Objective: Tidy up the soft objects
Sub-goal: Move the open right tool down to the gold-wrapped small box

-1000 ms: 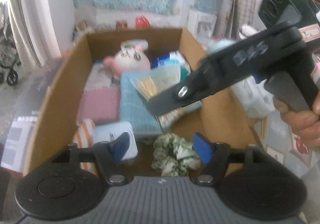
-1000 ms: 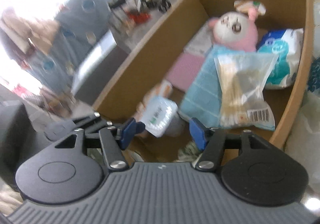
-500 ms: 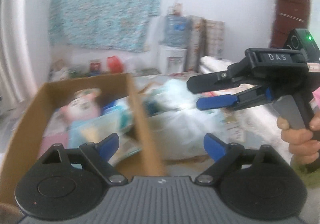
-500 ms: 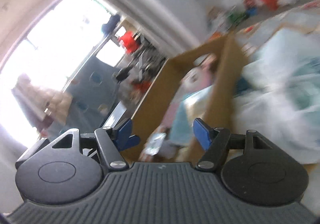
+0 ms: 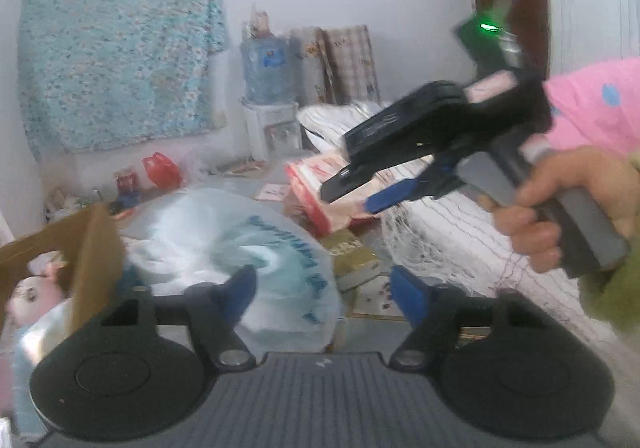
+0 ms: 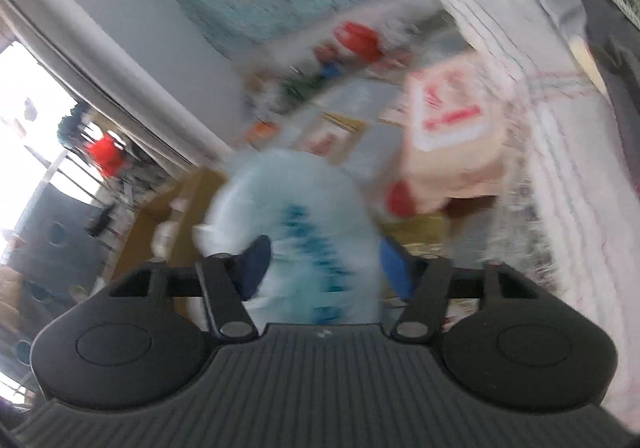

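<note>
Both wrist views face the same plastic bag closely.

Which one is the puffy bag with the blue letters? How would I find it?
Find the brown cardboard box at the left of the left wrist view. Just outside its right wall, straight ahead of the open left gripper, sits the puffy bag. It is see-through white plastic with blue-green letters, while the pack behind it is pinkish with red print.

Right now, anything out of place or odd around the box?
Nothing looks spilled or damaged. The large white plastic bag with teal print lies outside the cardboard box, beside its wall, while the pink plush is inside. Both the left gripper and the right gripper are open and empty. The right wrist view is motion-blurred.
</note>
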`<state>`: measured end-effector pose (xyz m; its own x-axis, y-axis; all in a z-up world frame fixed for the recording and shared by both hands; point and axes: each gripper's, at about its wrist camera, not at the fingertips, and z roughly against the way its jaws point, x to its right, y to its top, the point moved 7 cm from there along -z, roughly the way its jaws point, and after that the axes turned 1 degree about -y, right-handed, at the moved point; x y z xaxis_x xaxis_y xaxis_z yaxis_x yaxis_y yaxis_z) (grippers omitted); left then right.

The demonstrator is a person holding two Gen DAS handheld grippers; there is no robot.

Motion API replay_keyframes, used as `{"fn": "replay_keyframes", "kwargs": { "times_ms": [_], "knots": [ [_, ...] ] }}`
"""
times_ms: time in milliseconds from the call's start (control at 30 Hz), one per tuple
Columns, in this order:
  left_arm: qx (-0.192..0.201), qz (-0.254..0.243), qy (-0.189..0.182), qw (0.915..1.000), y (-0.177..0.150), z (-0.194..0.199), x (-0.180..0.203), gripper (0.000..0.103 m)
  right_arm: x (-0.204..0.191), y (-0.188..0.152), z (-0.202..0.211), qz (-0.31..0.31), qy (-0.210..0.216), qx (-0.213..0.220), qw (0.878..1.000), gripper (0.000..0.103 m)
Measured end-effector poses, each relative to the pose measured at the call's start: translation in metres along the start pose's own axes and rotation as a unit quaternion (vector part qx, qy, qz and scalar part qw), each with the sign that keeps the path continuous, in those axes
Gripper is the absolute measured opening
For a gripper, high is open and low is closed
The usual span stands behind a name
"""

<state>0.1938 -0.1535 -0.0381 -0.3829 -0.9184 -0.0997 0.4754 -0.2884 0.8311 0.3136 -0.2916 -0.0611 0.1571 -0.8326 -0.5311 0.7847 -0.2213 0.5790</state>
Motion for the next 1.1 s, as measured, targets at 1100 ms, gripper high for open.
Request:
{"fn": "replay_keyframes", "kwargs": {
  "times_ms": [1100],
  "knots": [
    [-0.101, -0.015, -0.098, 0.9899, -0.078, 0.003, 0.024, 0.061, 0.017, -0.095, -0.029, -0.053, 0.006, -0.114, 0.992, 0.039]
  ]
}}
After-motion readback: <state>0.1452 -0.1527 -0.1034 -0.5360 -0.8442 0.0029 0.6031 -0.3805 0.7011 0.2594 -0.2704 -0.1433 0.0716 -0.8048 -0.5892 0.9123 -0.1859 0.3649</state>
